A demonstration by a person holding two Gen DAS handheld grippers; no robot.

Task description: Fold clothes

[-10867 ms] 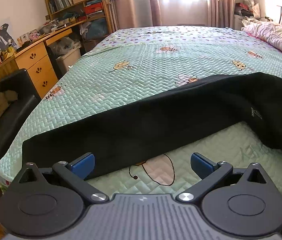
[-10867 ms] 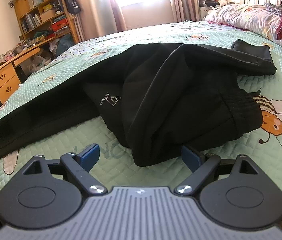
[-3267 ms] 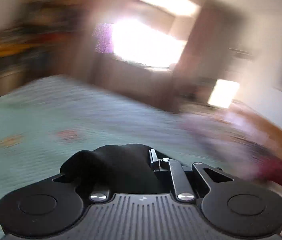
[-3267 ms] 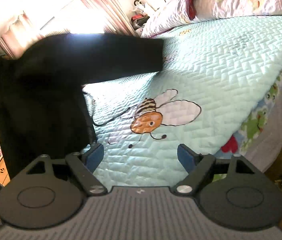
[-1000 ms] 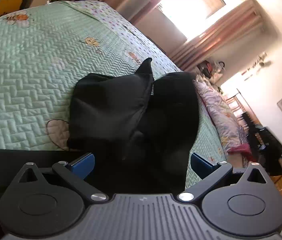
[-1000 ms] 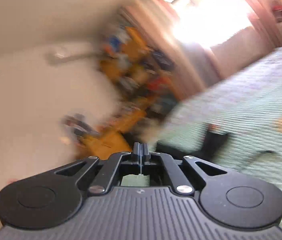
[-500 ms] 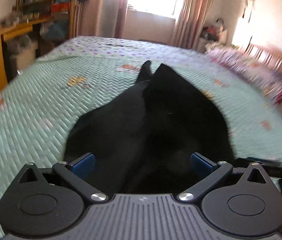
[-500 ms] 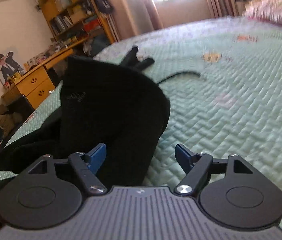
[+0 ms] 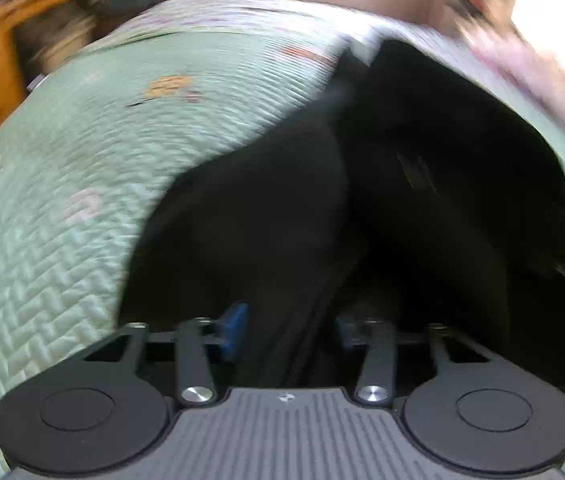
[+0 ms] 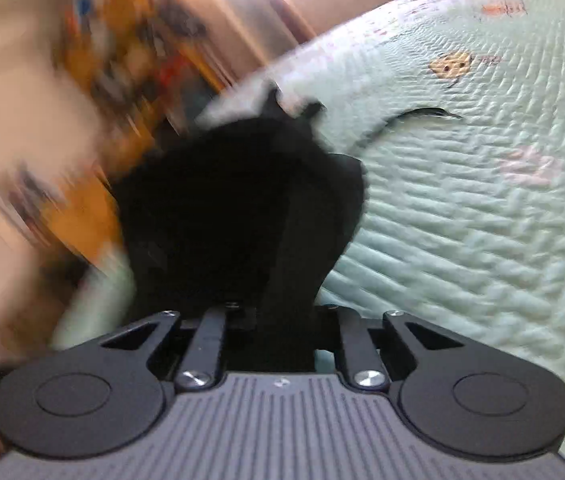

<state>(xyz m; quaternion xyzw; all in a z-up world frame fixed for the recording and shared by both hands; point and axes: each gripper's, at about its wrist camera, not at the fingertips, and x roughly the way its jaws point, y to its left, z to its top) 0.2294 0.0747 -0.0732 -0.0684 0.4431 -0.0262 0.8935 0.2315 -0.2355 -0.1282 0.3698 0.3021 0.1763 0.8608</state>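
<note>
Item: black, soft knit garment [image 9: 422, 208], bunched in loose folds on the near part of a bed covered by a mint-green quilted bedspread [image 9: 62, 208].

Left gripper [image 9: 288, 330]: jaws have just been closing and stand half apart, a ridge of the black cloth gathered between the blue pads; a firm clamp cannot be told.

Right gripper [image 10: 282, 316]: jaws have just been closing and are drawn nearly together on a fold of the same garment, judged a pinch for lifting or spreading.

Containers: none discernible; the far background is blurred.
</note>
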